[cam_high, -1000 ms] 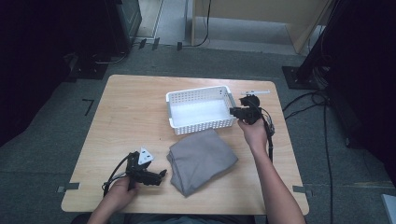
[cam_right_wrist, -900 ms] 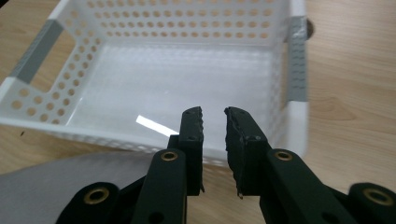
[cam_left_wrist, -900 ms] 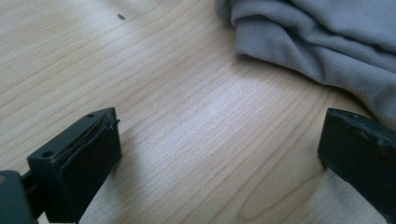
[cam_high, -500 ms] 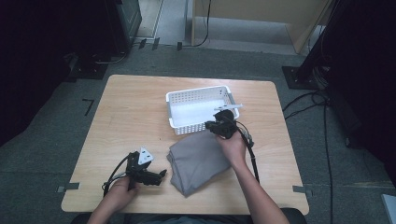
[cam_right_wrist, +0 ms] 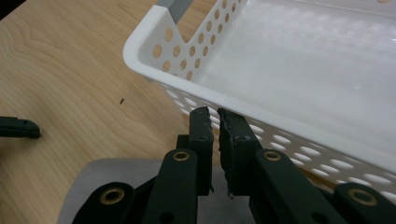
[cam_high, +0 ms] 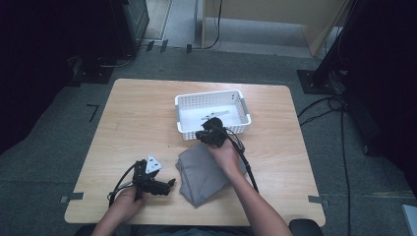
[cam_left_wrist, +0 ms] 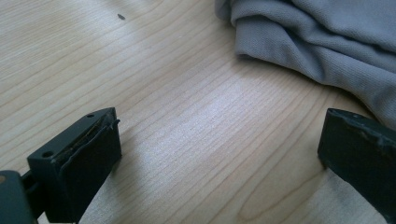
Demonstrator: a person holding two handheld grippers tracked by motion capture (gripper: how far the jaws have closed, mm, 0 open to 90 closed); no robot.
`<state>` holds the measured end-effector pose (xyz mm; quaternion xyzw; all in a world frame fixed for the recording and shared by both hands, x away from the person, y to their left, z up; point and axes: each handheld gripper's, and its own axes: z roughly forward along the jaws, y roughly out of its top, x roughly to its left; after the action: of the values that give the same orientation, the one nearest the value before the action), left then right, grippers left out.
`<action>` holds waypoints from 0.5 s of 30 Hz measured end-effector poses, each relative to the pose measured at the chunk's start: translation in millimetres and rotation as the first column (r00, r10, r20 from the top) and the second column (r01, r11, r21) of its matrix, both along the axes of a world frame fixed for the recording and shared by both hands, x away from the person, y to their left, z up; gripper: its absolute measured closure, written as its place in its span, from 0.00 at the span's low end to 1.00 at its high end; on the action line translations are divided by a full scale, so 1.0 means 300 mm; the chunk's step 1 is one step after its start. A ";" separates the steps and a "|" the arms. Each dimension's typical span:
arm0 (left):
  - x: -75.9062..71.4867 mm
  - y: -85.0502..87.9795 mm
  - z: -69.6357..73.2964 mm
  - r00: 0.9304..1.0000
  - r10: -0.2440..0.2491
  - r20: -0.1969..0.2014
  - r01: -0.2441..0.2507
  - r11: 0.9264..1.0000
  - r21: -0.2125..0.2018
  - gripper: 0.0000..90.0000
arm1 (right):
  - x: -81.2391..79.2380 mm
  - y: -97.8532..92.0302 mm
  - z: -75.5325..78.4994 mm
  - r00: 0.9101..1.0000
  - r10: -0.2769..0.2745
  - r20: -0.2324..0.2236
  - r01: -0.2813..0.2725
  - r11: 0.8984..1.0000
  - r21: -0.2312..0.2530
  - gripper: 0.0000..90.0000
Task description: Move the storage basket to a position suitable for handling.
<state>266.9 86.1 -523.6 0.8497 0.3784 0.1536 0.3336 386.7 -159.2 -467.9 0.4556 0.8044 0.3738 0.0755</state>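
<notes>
A folded grey cloth (cam_high: 201, 172) (cam_left_wrist: 327, 42) lies on the wooden table (cam_high: 137, 118) in front of a white perforated basket (cam_high: 209, 94) (cam_right_wrist: 154, 70). My right gripper (cam_high: 205, 132) (cam_right_wrist: 215, 114) hovers over the cloth's far edge (cam_right_wrist: 93, 186), close against the basket's near wall. Its jaws are shut with nothing between them. My left gripper (cam_high: 167, 187) (cam_left_wrist: 224, 126) rests low on the table just left of the cloth, pointing at it. Its jaws are spread wide over bare wood and are not touching the cloth.
Cables trail from both grippers across the table's near half. One jaw of the left gripper (cam_right_wrist: 18, 127) shows at the left edge of the right gripper view. Dark stands and floor cables (cam_high: 339, 108) surround the table.
My right gripper has moved left and nearer the person, from the basket's right end to its near wall above the cloth. The left hand has stayed put.
</notes>
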 end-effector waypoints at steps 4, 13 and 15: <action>0.000 0.000 0.000 1.000 0.000 0.000 0.000 1.000 0.000 0.00 | 0.032 0.032 -0.001 1.000 0.011 0.010 -0.011 1.000 0.007 0.89; 0.000 0.000 0.000 1.000 0.000 0.000 0.000 1.000 -0.001 0.00 | 0.078 0.055 -0.009 0.999 0.011 0.032 -0.011 1.000 0.009 0.83; 0.000 0.000 0.000 1.000 0.001 0.000 -0.001 1.000 -0.002 0.00 | 0.077 0.053 -0.006 1.000 0.010 0.028 -0.010 1.000 0.022 0.82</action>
<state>266.8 86.0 -523.6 0.8491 0.3790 0.1534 0.3344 409.9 -143.3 -469.7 0.4471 0.8013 0.3893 0.0797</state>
